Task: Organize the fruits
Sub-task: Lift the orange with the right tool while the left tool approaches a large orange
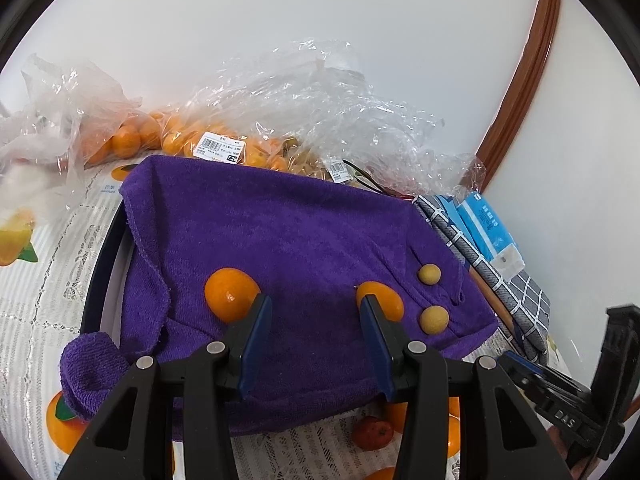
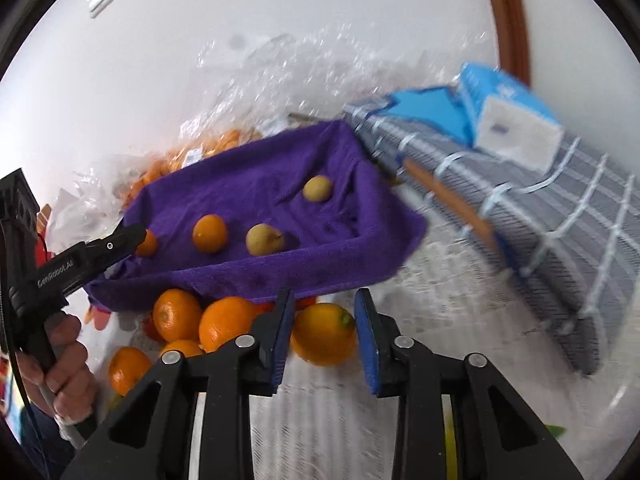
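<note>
1. Surface: covered in lace cloth with a fruit print.
2. Bags: clear plastic, crumpled against the far wall, with small oranges and price labels inside.
3. Towel: purple, draped over a black-rimmed tray at the middle.
4. Checked cloth: grey, folded, just right of the towel.
5. Tissue pack: blue and white, lying on the checked cloth.
6. Left tongs: I see them apart over the towel's near half, with nothing between them. A hand holds their grip.
7. Right tongs: clamped on an orange that sits on the surface just in front of the towel's near edge.
8. Loose oranges: a cluster on the surface left of the held one, touching each other.
9. Towel oranges: two, well apart, one beyond each left fingertip.
10. Tan fruits: two small round ones on the towel's right side, near each other.
</note>
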The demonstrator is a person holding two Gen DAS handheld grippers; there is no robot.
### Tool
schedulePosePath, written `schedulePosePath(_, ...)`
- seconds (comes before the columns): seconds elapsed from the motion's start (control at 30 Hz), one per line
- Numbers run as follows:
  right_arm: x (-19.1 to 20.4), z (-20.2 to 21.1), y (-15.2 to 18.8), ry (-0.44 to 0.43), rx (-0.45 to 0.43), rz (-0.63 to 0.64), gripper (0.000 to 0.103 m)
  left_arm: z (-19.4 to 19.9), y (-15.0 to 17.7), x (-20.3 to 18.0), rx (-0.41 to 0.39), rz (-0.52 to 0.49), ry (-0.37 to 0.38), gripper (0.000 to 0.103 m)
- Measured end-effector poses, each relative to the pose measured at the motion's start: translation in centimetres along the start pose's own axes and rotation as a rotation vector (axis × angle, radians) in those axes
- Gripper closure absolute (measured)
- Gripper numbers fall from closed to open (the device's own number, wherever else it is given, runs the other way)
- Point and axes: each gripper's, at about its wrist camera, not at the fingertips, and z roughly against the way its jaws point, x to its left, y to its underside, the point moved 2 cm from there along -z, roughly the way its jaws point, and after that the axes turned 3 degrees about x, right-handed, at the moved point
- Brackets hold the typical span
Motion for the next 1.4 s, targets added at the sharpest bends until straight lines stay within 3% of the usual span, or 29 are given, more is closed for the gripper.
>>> schedulePosePath(0.27,0.4,0.0,0.9,-0.025,0.058,0.051,0.06,0.0,0.1,-0.4,0.001,-0.015,0.001,0.059)
schedulePosePath(0.4,0.9,-0.9,1.2,-0.042,0.109,0.084,0.06,0.0,0.1,-0.4,0.0,-0.01,0.001,0.059)
schedulePosePath(0.47,0.9,-0.8,1.2,-0.058,0.099,0.08,0.068,0.1,0.1,-0.3,-0.002,-0.001,0.006,0.059)
schedulePosePath(0.87,-0.6,0.3,0.9,-0.018,0.029,-0.001,0.068,2.6,1.5,-1.7,-0.053,-0.064,0.004,0.059)
schedulePosePath(1.03,-0.5,0.4,0.9,0.009,0.022,0.005,0.068,5.2,4.5,-3.2,-0.036,-0.126,0.03,0.059)
schedulePosePath(1.13,-0.5,0.6,0.9,0.008,0.016,0.007,0.068,6.1,7.0,-4.6,0.016,-0.189,0.051,0.055)
schedulePosePath(1.4,-0.7,1.1,1.0,0.01,-0.001,0.004,0.068,4.8,8.2,-5.4,0.132,-0.217,0.07,0.052)
